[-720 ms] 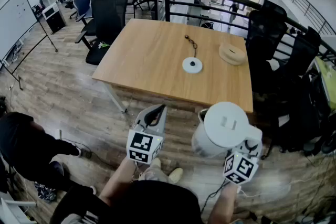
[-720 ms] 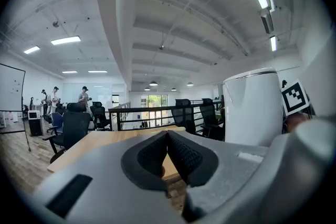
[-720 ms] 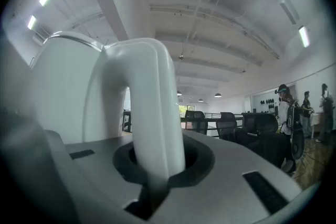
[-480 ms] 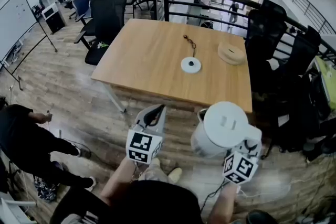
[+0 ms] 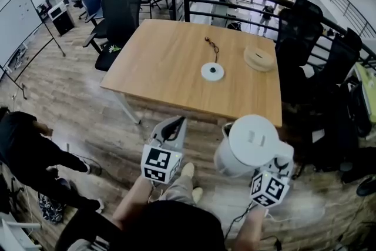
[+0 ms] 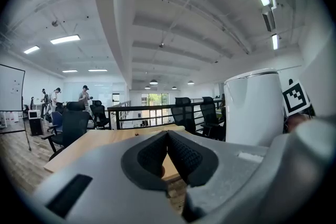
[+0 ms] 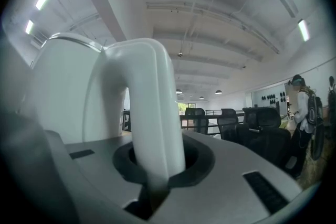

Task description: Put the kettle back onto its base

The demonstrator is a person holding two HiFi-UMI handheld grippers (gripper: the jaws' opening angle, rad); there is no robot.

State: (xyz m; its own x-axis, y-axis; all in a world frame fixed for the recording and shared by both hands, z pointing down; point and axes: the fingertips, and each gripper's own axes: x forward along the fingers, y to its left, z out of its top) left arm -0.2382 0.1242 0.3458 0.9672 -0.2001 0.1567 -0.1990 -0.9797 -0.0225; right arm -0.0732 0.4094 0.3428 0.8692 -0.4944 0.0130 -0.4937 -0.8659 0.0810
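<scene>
The white kettle hangs in the air in front of the wooden table, held by its handle in my right gripper, which is shut on it. The kettle's round white base lies on the table with its dark cord running away toward the far edge. My left gripper is to the kettle's left, shut, with nothing between its black pads. The left gripper view shows the kettle body at the right.
A round wooden disc lies on the table's far right. Black office chairs stand at the table's left and right. A black railing runs behind it. A person in dark clothes crouches on the wooden floor at left.
The table and base have shifted slightly in the head view as I step closer. The person at left has moved. Both grippers keep their hold and spacing.
</scene>
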